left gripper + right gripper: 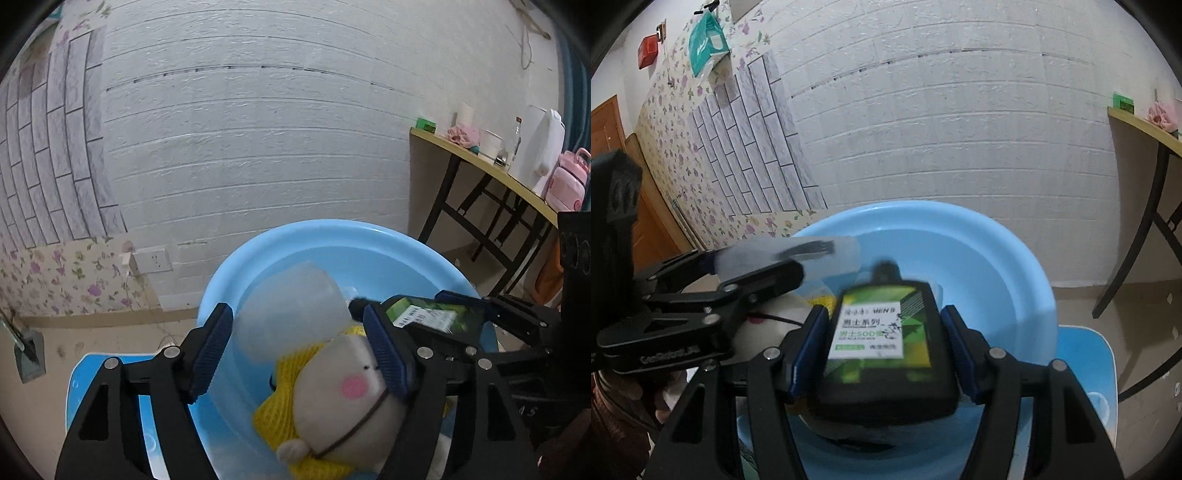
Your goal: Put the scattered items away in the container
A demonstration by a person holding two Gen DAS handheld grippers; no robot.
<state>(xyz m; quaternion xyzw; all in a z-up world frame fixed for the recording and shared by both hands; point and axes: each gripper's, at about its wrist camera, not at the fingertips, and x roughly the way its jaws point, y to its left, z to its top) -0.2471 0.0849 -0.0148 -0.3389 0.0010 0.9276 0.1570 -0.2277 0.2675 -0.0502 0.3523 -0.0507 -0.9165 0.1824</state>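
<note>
Two items hang over the blue basin, which rests on a blue stool. My right gripper is clamped on the dark lotion bottle, label up. My left gripper has its pads apart around the translucent cup; whether they grip it I cannot tell. A plush doll with a yellow hat already lies inside. Judgement: lower both tools nearer the basin floor, clear of the doll, and release one at a time so nothing bounces out.
</note>
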